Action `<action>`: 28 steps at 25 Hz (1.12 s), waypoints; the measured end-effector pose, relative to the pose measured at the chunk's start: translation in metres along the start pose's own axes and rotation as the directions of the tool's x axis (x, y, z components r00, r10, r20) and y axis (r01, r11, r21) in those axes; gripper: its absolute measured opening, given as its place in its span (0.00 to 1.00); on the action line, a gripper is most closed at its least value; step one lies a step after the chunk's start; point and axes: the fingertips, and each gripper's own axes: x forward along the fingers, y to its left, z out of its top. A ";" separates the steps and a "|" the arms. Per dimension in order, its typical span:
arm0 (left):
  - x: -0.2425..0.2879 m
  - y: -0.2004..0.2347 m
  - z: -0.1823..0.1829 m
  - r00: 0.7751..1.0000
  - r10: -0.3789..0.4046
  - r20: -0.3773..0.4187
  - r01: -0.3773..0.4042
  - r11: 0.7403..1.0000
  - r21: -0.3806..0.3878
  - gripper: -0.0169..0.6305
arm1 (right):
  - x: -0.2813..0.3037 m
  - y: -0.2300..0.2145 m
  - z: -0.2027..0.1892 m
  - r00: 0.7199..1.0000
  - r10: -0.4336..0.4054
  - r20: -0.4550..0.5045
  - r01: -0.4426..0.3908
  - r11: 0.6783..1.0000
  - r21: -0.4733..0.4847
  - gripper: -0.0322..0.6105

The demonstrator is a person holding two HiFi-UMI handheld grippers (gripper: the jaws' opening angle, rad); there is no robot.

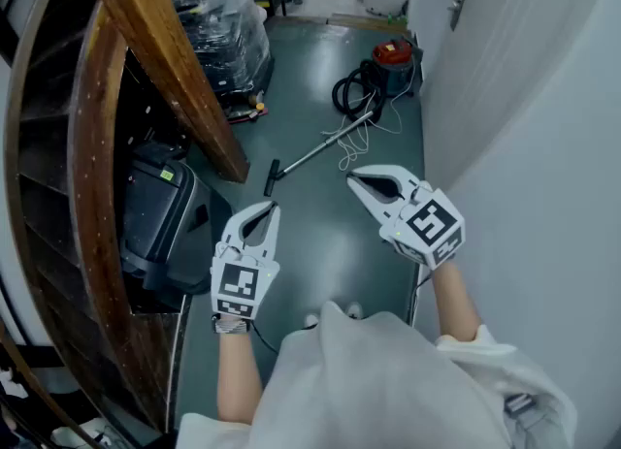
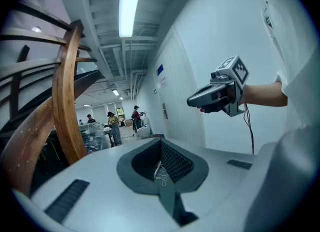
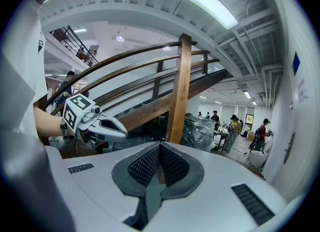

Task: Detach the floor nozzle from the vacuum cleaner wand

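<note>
1. I held the left hand-held gripper point(image 1: 271, 209) with its jaws together, empty.
2. My right hand-held gripper point(image 1: 353, 179) was likewise closed, empty.
3. The floor nozzle point(image 1: 272, 176), joined to the wand point(image 1: 320, 151), lay on the floor point(image 1: 320, 234) beyond both.

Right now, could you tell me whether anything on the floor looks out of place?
The wand lies flat across the floor, its floor nozzle near the wooden post's foot, and a white cord sprawls loosely beside it. Nothing looks spilled or broken.
</note>
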 end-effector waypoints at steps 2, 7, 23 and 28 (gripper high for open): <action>0.002 0.000 0.000 1.000 0.003 0.006 -0.003 1.000 -0.009 0.02 | -0.001 -0.002 -0.001 1.000 -0.015 -0.010 0.015 1.000 0.007 0.09; 0.005 -0.003 0.003 1.000 -0.005 0.006 0.005 1.000 -0.001 0.02 | -0.002 0.000 -0.006 1.000 0.012 -0.013 -0.012 1.000 0.022 0.09; 0.031 -0.019 0.009 0.998 0.056 -0.024 -0.057 0.998 -0.011 0.02 | -0.031 -0.031 -0.028 0.998 0.069 -0.009 -0.068 0.997 0.040 0.09; 0.041 -0.031 -0.001 0.994 0.101 -0.051 -0.103 0.994 -0.036 0.02 | -0.040 -0.044 -0.045 0.997 0.081 -0.019 -0.080 0.996 0.048 0.09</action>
